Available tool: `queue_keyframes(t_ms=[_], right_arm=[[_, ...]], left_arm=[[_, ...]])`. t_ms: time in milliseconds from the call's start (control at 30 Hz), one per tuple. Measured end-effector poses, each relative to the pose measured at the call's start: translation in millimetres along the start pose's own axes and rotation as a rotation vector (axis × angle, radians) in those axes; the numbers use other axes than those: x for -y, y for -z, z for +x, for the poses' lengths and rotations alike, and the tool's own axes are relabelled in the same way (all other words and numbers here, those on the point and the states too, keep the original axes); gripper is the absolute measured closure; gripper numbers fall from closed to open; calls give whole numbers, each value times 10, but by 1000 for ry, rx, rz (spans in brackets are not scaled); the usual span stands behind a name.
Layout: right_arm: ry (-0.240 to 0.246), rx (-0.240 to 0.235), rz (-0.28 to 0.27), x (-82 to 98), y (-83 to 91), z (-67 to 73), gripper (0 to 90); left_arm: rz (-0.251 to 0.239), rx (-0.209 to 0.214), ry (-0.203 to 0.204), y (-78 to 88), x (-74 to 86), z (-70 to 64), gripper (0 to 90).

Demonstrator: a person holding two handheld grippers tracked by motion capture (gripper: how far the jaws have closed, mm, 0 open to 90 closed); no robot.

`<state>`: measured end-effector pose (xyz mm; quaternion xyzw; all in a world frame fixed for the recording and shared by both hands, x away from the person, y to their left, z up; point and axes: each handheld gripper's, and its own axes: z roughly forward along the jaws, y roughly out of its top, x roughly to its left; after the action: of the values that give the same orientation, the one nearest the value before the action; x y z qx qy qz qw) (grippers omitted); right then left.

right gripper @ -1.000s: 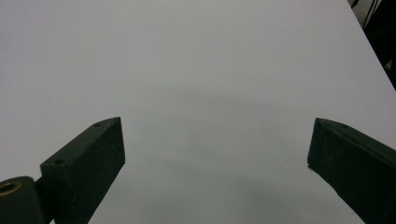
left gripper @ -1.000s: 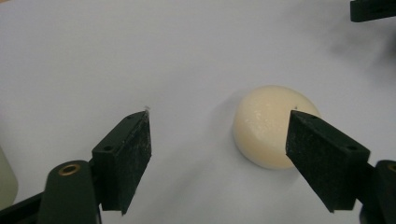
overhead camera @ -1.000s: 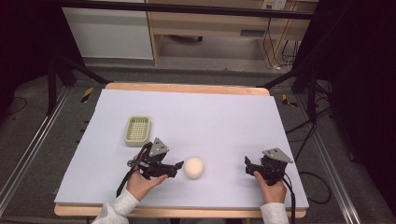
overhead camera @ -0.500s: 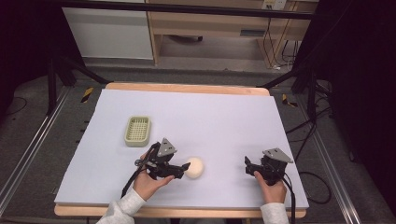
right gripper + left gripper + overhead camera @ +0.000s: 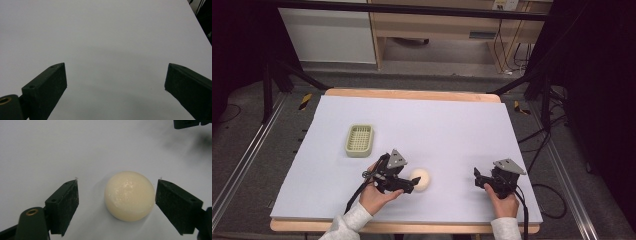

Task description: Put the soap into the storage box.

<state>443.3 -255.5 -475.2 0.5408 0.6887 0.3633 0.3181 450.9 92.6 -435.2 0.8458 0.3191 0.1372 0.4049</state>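
I had the left tool (image 5: 116, 192) spread wide around the soap (image 5: 129, 195), one jaw on each side, neither touching it. The soap, a pale rounded bar, sat flat on the table (image 5: 452, 125) near the front edge, a little left of centre in the high view (image 5: 420, 179). It lay closer to the jaw that shows on the right in the left gripper view, with a clear gap on the other side.

That offset was my worry. If I closed from there, I judged the near jaw would meet the soap first and shove it sideways across the smooth white sheet before the far jaw arrived. The surface looked glossy and domed, so I expected the flat jaws might catch it above its widest part and squeeze it out forward, like a pip. Gripping too hard could dent it; too softly and it could slip on the lift.

The right tool (image 5: 116, 85) was also wide open with nothing between its jaws, parked over bare table well off to the right (image 5: 484, 181). The green dish (image 5: 359, 140) stood apart, behind and to the left of the soap, with its ribbed bottom bare.
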Motion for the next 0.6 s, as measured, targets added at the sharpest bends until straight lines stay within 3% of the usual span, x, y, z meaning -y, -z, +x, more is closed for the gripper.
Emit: queue_keyframes(t_ms=[600], right_arm=[[3,-11,-4,3,9,2,44]], left_arm=[[63,34,-21,-210,-35,-150,164]])
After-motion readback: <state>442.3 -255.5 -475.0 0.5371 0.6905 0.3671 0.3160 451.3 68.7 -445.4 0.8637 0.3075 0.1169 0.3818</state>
